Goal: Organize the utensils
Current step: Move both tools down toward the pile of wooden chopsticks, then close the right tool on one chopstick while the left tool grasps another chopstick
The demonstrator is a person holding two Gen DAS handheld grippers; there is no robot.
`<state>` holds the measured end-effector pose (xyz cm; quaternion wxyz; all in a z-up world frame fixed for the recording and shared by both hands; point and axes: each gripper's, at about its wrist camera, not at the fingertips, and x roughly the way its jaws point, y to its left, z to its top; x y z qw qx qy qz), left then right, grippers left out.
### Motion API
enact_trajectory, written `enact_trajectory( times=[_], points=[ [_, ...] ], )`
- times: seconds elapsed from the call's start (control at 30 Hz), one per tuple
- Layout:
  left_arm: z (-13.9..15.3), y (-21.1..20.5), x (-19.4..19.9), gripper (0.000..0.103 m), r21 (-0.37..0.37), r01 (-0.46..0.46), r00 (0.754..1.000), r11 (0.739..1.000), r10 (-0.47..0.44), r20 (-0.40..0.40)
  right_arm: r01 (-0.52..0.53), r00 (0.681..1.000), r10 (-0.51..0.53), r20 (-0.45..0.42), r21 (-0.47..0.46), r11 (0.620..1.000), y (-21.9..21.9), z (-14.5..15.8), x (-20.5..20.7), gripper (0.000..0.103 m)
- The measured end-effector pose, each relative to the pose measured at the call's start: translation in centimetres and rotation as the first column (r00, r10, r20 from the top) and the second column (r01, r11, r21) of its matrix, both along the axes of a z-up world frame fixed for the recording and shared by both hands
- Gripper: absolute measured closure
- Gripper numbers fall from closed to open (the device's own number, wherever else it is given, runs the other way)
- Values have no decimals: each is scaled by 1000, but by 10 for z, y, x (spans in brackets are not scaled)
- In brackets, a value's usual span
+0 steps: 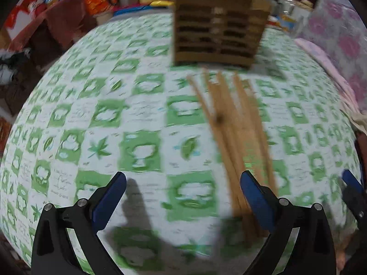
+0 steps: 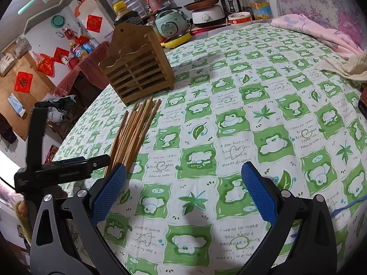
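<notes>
Bamboo chopsticks (image 2: 134,133) lie loose before slatted wooden holder (image 2: 137,68); light, stiff, roll-prone, pinch mid-bundle; left gripper (image 1: 183,197), right gripper (image 2: 183,188) both released, empty

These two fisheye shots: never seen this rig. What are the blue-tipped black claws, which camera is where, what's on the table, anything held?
No robot here: a person holds a two-finger gripper in each hand, and each gripper carries a fisheye camera looking forward along its fingers.

The blurred picture is from the left gripper, the sharp one from the right gripper. The blue pads are the fingertips. Both stand wide open and hold nothing.

The table wears a green-and-white checked tablecloth. On it lies a loose bundle of wooden chopsticks, and just beyond their far ends stands a slatted wooden utensil holder. In the right view, the left gripper shows as the black bar at the near end of the chopsticks. Kitchen clutter sits past the table's far edge.
</notes>
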<state>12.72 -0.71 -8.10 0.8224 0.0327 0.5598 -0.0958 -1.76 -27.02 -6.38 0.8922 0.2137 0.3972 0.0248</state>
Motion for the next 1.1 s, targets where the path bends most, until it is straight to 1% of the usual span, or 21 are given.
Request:
enact_trajectory(
  times=[0.1,0.17,0.23,0.27,0.3,0.33,0.37,0.43,0.47,0.5,0.57,0.6,0.7,0.73,0.77,0.8,0.83,0.87,0.93,1.0,1.1],
  points=[
    [0,30,9,6,4,-76,997,997,76,7,1,1000,-1,3,3,1000,0,0,0,6],
    [3,53,8,6,-6,-127,991,992,128,26,-6,1000,6,-1,-15,1000,2,1,1,6],
    [6,71,6,6,-10,-165,985,986,165,41,-32,999,31,-9,-46,998,10,2,2,6],
    [7,76,5,6,-17,-178,983,984,178,43,-32,999,31,-9,-46,998,10,2,2,7],
    [7,81,4,6,-31,-190,981,981,191,40,-102,995,100,-22,-109,989,26,4,7,10],
    [6,87,3,6,-57,-202,978,978,204,31,-141,990,138,-30,-153,978,38,5,9,17],
    [6,90,3,6,-73,-211,977,975,213,27,-179,984,174,-40,-195,964,49,5,10,21],
    [7,93,3,6,-80,-227,973,971,230,34,-234,972,227,-59,-251,939,65,4,11,29],
    [7,93,3,6,-76,-232,971,970,235,35,-234,972,227,-59,-251,939,65,4,11,30],
    [6,92,4,6,-69,-233,971,970,236,36,-296,955,281,-92,-302,906,82,1,14,31],
    [5,88,6,6,-51,-222,974,974,225,40,-309,951,293,-99,-314,898,86,0,14,32],
    [4,86,7,6,-42,-217,975,975,219,43,-330,944,311,-111,-336,882,96,-1,20,33],
    [2,81,9,6,-22,-205,978,979,205,47,-371,929,344,-137,-340,864,110,-5,32,33],
    [1,81,8,6,-20,-204,978,979,205,47,-376,927,347,-145,-346,860,112,-6,34,37],
    [1,81,8,6,-21,-206,977,978,207,47,-373,928,340,-153,-349,860,111,-8,36,39],
    [1,81,8,6,-22,-206,977,978,207,47,-354,935,320,-154,-343,870,105,-8,37,42],
    [2,81,8,6,-22,-206,977,978,207,47,-319,947,282,-154,-349,881,96,-8,37,49],
    [2,80,8,6,-22,-206,977,978,206,47,-298,954,261,-150,-354,886,89,-8,36,53],
    [1,80,8,6,-20,-205,977,979,206,47,-246,967,213,-138,-312,918,65,-7,34,60],
    [2,81,8,6,-21,-205,977,979,206,47,-211,976,188,-107,-282,936,51,-3,29,61],
    [2,81,7,6,-35,-204,978,978,205,48,-208,978,193,-80,-292,933,56,-1,27,61]
  ],
)
